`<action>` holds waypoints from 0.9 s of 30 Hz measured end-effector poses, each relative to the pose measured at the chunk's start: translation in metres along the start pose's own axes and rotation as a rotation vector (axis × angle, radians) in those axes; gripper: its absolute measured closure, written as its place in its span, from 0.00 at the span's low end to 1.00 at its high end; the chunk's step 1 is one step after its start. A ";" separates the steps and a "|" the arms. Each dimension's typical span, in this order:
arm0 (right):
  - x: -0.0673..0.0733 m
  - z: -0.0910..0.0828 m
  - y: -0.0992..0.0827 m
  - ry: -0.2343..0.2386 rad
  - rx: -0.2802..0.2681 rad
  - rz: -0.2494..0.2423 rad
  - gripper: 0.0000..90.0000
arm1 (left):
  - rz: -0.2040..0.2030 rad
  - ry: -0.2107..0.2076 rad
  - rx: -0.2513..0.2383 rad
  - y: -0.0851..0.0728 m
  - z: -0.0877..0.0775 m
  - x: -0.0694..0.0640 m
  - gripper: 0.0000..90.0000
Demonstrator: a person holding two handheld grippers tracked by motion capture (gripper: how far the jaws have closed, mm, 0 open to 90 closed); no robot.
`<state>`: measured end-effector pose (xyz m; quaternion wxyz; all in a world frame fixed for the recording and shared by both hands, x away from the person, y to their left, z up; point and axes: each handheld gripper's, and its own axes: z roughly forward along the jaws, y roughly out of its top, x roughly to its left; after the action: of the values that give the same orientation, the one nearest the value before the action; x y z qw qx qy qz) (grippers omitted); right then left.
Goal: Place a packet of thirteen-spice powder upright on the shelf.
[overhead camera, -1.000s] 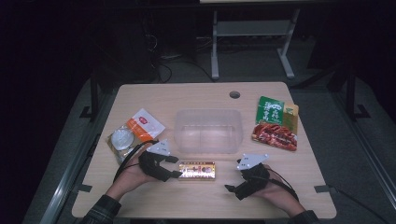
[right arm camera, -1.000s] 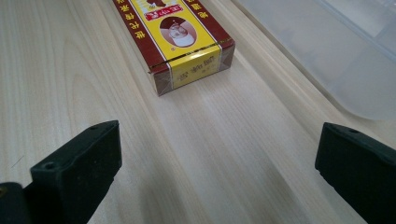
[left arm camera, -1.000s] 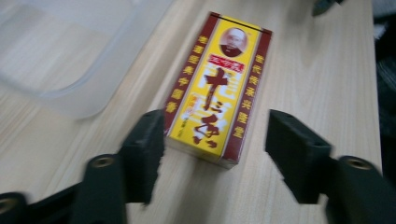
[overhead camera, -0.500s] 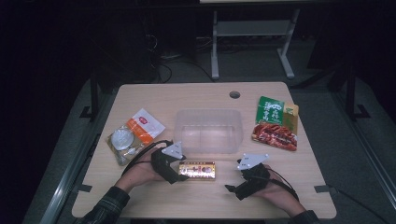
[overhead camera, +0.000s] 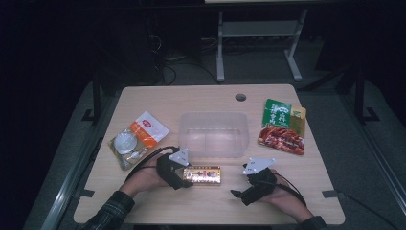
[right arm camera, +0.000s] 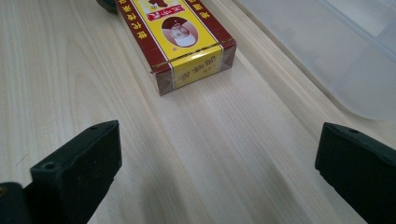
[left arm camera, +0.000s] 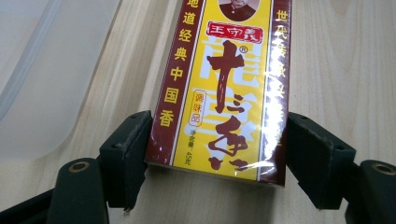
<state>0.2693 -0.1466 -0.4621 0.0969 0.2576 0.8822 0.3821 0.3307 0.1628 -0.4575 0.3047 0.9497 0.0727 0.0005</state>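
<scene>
Straddling the near end of the box [left arm camera: 224, 88], the left gripper [overhead camera: 184, 175] has just been narrowing its fingers [left arm camera: 123, 156]; contact with the sides is indeterminate. The box lies flat on the tabletop [overhead camera: 201, 201] (near the tub [overhead camera: 214, 134]). The right gripper [overhead camera: 239, 194] rests released.

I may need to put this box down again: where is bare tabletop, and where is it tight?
Free: the back strip between the clear tub and the cable hole, and the front edge between the left tool and right tool. Crowded: the pouches at left, the packets at right, and the box by the tub.
</scene>
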 end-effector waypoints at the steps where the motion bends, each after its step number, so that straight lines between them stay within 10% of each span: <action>1: 0.000 0.000 0.000 0.000 0.000 0.000 0.00 | 0.001 0.000 -0.002 0.000 0.000 0.000 0.31; 27: 0.001 -0.001 0.004 0.100 0.047 -0.013 0.00 | -0.011 -0.019 -0.025 -0.003 -0.001 -0.002 0.36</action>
<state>0.2694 -0.1447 -0.4588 0.0491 0.2346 0.8964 0.3729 0.3285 0.1655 -0.4578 0.3173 0.9453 0.0750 -0.0094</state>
